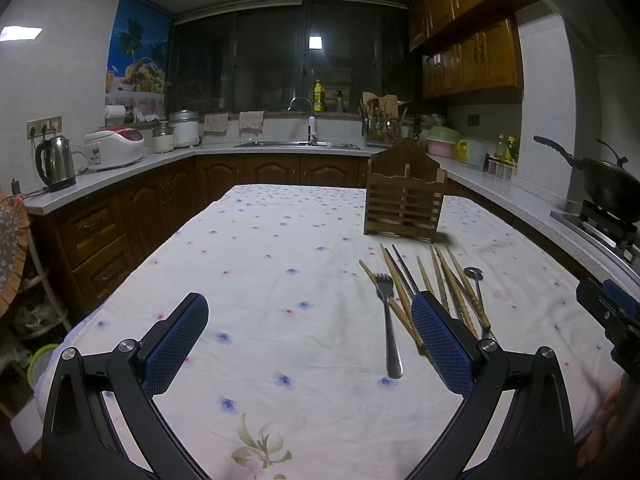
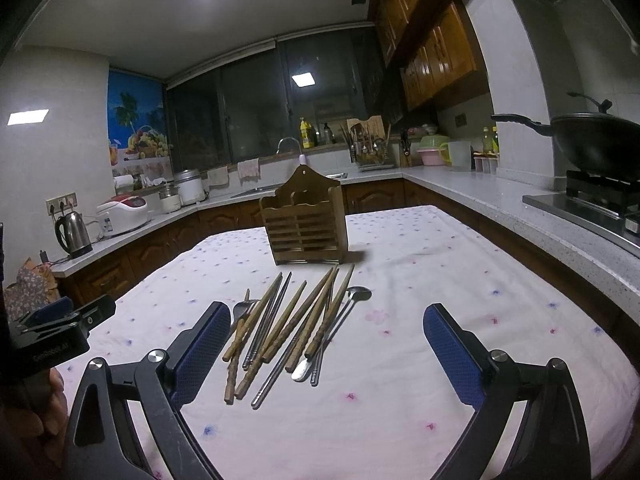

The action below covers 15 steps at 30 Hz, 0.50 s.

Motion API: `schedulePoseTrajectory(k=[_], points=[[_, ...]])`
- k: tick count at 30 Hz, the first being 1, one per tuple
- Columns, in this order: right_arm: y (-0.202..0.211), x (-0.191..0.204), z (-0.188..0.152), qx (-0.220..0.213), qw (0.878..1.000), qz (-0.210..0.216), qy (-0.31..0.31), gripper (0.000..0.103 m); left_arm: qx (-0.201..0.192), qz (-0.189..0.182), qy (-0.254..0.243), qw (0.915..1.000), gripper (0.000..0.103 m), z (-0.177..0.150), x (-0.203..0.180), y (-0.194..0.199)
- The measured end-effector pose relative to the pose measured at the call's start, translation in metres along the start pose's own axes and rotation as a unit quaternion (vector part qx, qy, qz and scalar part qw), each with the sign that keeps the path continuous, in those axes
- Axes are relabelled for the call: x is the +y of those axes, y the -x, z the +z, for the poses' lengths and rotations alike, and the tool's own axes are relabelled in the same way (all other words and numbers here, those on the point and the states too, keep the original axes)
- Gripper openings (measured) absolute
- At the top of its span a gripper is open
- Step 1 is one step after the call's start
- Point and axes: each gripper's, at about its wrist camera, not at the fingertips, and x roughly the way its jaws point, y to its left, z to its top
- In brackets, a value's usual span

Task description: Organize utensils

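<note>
Wooden chopsticks (image 2: 288, 324), metal chopsticks (image 2: 267, 322), a fork (image 1: 389, 320) and a spoon (image 2: 340, 324) lie loosely piled on the cloth-covered counter (image 2: 420, 360), near the wooden holder (image 2: 304, 222). Left claw (image 1: 316, 344) and right claw (image 2: 326, 352) both hover spread wide, holding nothing.

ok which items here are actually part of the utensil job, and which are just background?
Job:
holder
chopsticks
fork
spoon
left hand-held gripper, open
right hand-held gripper, open

Background:
kettle
rice cooker
wok
sink
dish rack
</note>
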Motion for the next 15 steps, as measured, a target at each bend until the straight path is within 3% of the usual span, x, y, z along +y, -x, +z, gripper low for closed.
schedulePoseTrajectory(k=[6, 15], points=[[0.000, 0.000, 0.000, 0.002, 1.000, 0.002, -0.003, 0.098, 0.013, -0.008, 0.007, 0.9999, 0.103, 0.001, 0.000, -0.006], [-0.015, -0.009, 0.012, 0.030, 0.999, 0.016, -0.023, 0.098, 0.076, -0.028, 0.018, 0.9965, 0.103, 0.006, 0.002, -0.041]])
